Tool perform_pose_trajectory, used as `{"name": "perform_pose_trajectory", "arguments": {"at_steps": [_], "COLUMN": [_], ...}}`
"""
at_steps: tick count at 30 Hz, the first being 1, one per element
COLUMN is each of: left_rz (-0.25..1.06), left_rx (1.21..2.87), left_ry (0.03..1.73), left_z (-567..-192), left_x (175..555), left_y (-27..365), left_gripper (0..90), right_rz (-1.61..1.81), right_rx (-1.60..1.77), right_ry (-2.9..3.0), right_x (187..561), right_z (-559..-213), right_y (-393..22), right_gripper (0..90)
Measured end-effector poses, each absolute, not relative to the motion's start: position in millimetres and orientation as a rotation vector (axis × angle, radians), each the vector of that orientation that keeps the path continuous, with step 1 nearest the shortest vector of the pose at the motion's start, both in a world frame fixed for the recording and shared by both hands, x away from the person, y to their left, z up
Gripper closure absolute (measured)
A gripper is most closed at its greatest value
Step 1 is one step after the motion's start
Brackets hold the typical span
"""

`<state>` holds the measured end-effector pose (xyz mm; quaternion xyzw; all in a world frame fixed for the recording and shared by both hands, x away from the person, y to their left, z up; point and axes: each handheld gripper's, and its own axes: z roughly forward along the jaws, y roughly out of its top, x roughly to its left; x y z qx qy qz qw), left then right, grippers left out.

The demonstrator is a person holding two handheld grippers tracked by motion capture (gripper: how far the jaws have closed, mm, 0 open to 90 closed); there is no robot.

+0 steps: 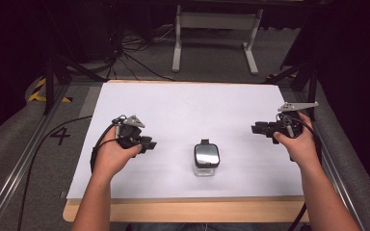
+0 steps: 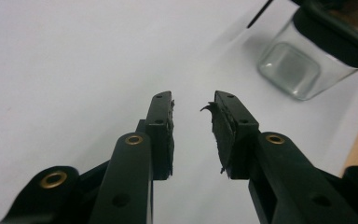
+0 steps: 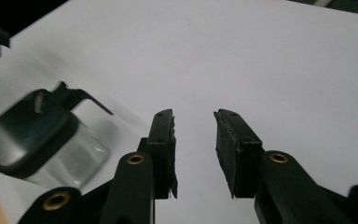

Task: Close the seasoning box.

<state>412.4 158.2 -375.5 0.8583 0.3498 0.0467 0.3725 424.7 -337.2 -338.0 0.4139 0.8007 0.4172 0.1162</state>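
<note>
A small clear glass jar with a black clip lid stands upright near the middle front of the white sheet. My left gripper is held to the jar's left, pointing toward it, jaws open and empty. In the left gripper view the jar appears at the upper right, well beyond the tips. My right gripper hovers to the jar's right, pointing left, also open and empty. The right gripper view has the jar at the lower left, blurred, apart from the jaws.
The white sheet covers a wooden table whose edge runs along the front. Metal rails flank the table on both sides. A white stand and cables lie on the floor behind.
</note>
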Motion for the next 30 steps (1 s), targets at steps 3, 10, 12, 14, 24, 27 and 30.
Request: {"name": "perform_pose_trajectory", "arguments": {"at_steps": [3, 10, 12, 14, 24, 27, 30], "left_rz": [0.115, 0.108, 0.109, 0.122, 0.163, 0.175, 0.167], "left_rx": [2.178, 2.180, 2.173, 2.152, 2.060, 2.065, 2.056], "left_ry": [0.937, 1.030, 1.043, 1.052, 1.083, 1.085, 1.080], "left_z": [-384, -409, -416, -419, -444, -444, -444], "left_x": [418, 432, 435, 437, 445, 445, 445], "left_y": [169, 180, 183, 185, 189, 189, 189], "left_gripper": [68.2, 65.3, 64.7, 64.6, 63.2, 62.5, 62.0], "right_rz": [1.165, 1.076, 1.075, 1.088, 1.009, 0.998, 1.013], "right_rx": [1.269, 1.319, 1.318, 1.328, 1.285, 1.284, 1.284], "right_ry": [2.311, 2.274, 2.272, 2.262, 2.291, 2.296, 2.285], "right_x": [429, 438, 440, 440, 439, 439, 438], "right_z": [-350, -380, -390, -400, -429, -432, -431], "right_y": [-350, -368, -368, -367, -366, -366, -365], "right_gripper": [68.4, 65.2, 64.5, 64.3, 62.7, 62.5, 62.0]}}
